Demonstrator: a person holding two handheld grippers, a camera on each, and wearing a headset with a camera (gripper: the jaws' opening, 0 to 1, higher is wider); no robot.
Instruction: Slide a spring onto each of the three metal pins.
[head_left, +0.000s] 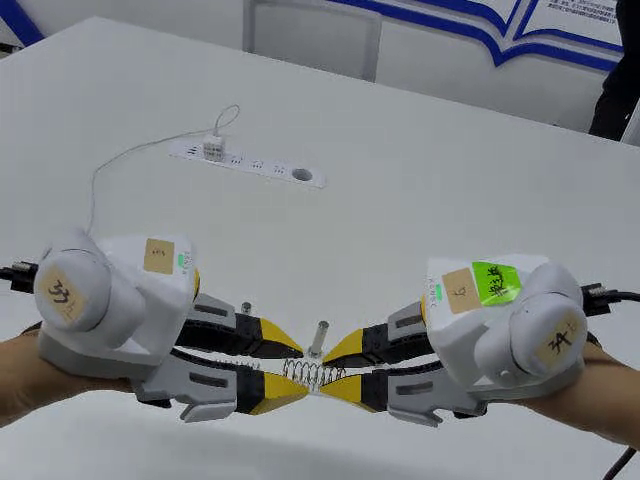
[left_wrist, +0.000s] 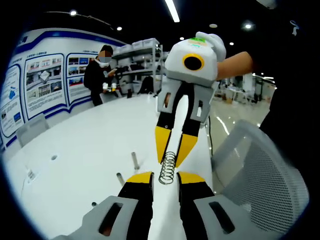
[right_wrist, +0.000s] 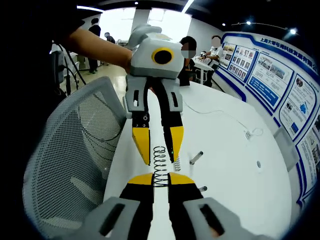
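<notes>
- Right gripper view: the spring (right_wrist: 160, 167) is pinched at its near end between the closed-in jaws of the right gripper (right_wrist: 160, 179).
- The spring's far end is straddled by the parted jaws of the left gripper (right_wrist: 159, 144), and no contact with them is seen.
- In the head view, just beyond the meeting tips, a metal pin (head_left: 318, 338) is seen upright on the white table (head_left: 420, 200), and a second pin (head_left: 246, 307) is seen beside the left gripper.
- Farther back, a power strip (head_left: 250, 160) is laid flat.
</notes>
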